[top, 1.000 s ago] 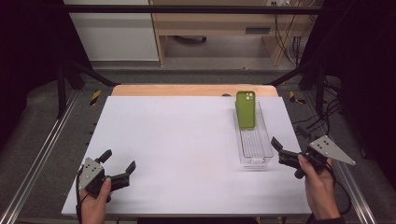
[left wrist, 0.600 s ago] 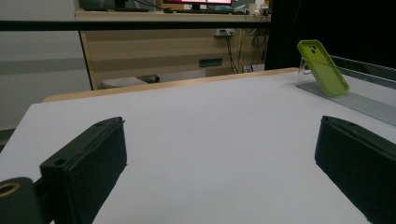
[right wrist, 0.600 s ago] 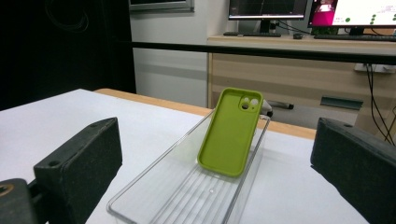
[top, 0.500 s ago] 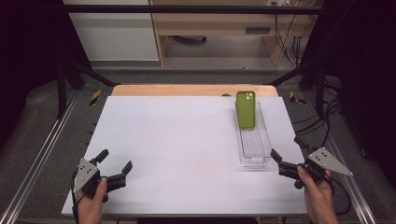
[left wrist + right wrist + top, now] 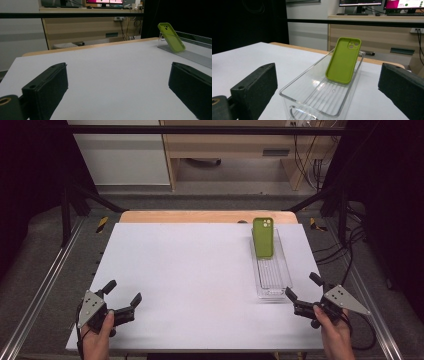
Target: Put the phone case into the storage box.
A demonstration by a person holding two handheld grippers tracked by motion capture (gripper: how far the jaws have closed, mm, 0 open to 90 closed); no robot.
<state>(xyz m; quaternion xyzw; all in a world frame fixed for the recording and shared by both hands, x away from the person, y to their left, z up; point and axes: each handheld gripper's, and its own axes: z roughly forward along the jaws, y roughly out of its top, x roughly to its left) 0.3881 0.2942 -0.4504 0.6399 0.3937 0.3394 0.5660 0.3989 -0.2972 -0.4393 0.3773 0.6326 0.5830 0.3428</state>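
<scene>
The phone case [image 5: 263, 237] stands propped, tilted back against the far end wall of the clear tray [image 5: 272, 290], which lies along the right side of the white bench [image 5: 190, 270]. That lean is my worry: a light case resting on one slippery wall would, I'd guess, slide flat or tip over the rim if a jaw nudges it from the side, and the tray itself looks light enough to skate across the bench if the gripper catches its near wall on the way in.

The right gripper [image 5: 303, 291] sits low at the near right corner of the bench with its jaws spread wide and nothing between them. It is just beside the tray's near end, and in the right gripper view the case [image 5: 343, 60] stands straight ahead at the far end of the tray [image 5: 294, 91], well apart from the jaws. Getting to it means going over or along the tray walls.

The left gripper [image 5: 122, 293] rests at the near left corner, jaws also wide and empty, well apart from the case [image 5: 171, 37], which shows far off to its right.
</scene>
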